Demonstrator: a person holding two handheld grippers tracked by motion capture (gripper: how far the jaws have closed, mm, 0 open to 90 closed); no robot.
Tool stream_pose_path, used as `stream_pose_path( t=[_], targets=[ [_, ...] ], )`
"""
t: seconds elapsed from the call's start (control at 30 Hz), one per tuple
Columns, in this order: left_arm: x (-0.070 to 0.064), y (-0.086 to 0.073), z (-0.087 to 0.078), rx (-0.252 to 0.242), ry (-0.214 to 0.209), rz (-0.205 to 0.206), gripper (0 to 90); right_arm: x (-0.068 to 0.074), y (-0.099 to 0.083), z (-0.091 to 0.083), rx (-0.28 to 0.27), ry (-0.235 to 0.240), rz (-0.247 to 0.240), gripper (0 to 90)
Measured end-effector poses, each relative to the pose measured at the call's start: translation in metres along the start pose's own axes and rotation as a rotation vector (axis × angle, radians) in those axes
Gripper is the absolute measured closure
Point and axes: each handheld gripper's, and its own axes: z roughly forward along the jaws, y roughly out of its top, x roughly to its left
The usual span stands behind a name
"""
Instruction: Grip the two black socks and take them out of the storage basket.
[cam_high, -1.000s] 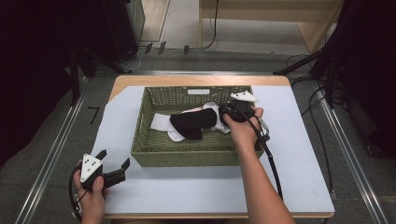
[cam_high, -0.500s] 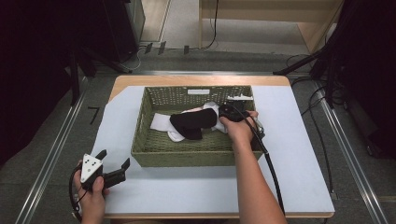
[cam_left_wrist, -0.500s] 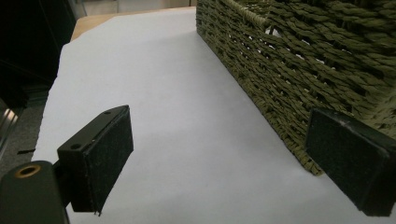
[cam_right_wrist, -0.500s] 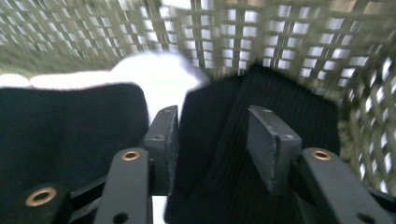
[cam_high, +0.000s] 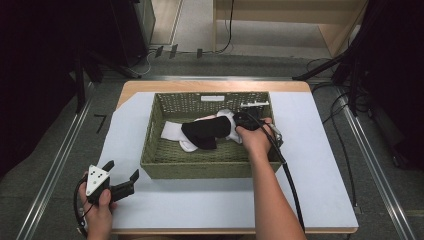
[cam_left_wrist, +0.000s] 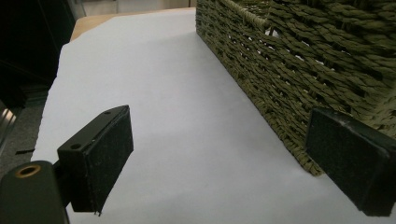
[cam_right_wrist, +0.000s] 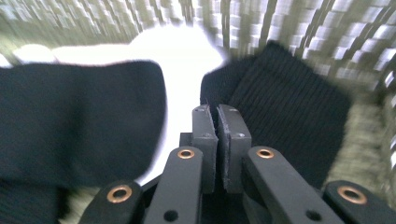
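A green woven basket (cam_high: 200, 170) stands on a white sheet (cam_high: 320, 165) and holds a black sock (cam_high: 202, 132) lying over white socks (cam_high: 170, 131). My right gripper (cam_high: 239, 121) is down inside the basket at its right side, just right of the black sock. In the right gripper view its jaws (cam_right_wrist: 217, 112) are shut, pads together, with black sock fabric (cam_right_wrist: 289, 121) right beyond the tips and a white sock (cam_right_wrist: 182, 56) behind; I see nothing between the pads. My left gripper (cam_high: 121, 170) rests open on the sheet by the basket's front left corner (cam_left_wrist: 303, 60), jaws (cam_left_wrist: 224, 163) empty.
The sheet (cam_left_wrist: 163, 93) covers a wooden table whose edge shows at the back. Bare sheet lies left, right and in front of the basket. Metal rails run along the floor on both sides, and cables lie on the floor behind the table.
The right hand has carried its gripper from the basket's back right corner leftward and down among the socks. The left gripper has stayed put.
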Motion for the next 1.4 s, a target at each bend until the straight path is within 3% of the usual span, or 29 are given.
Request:
stream_pose_path(
  t=[0.07, 0.17, 0.27, 0.53, 0.7, 0.87, 1.1, 1.23, 1.4],
  targets=[
    [0.0, 0.0, 0.0, -0.001, 0.001, -0.001, 9.2, 0.002, 0.003, -0.008, -0.088, 0.024, 0.008, 88.0],
    [0.0, 0.0, 0.0, -0.003, -0.001, -0.001, 9.2, 0.001, 0.005, -0.02, -0.19, -0.002, 0.008, 88.3],
    [0.0, 0.0, 0.0, -0.004, 0.0, 0.0, 9.2, -0.001, 0.006, -0.028, -0.281, 0.002, 0.026, 88.6],
    [0.0, 0.0, 0.0, -0.001, 0.002, 0.001, 9.2, 0.003, 0.01, -0.048, -0.447, 0.032, 0.018, 89.0],
    [0.0, 0.0, 0.0, 0.0, 0.002, 0.003, 9.2, 0.007, 0.012, -0.063, -0.561, 0.066, -0.013, 88.9],
    [-0.001, 0.0, 0.0, -0.004, 0.003, 0.002, 9.2, 0.011, 0.013, -0.076, -0.638, 0.075, -0.045, 88.9],
    [-0.001, 0.0, 0.0, -0.003, 0.003, -0.001, 9.2, 0.006, 0.014, -0.09, -0.704, 0.082, -0.049, 88.9],
    [-0.001, 0.0, 0.0, -0.001, 0.002, 0.0, 9.2, 0.0, 0.015, -0.099, -0.738, 0.046, -0.078, 88.9],
    [-0.001, 0.0, 0.0, -0.004, 0.003, 0.0, 9.2, -0.009, 0.016, -0.113, -0.802, 0.035, -0.075, 88.9]
  ],
)
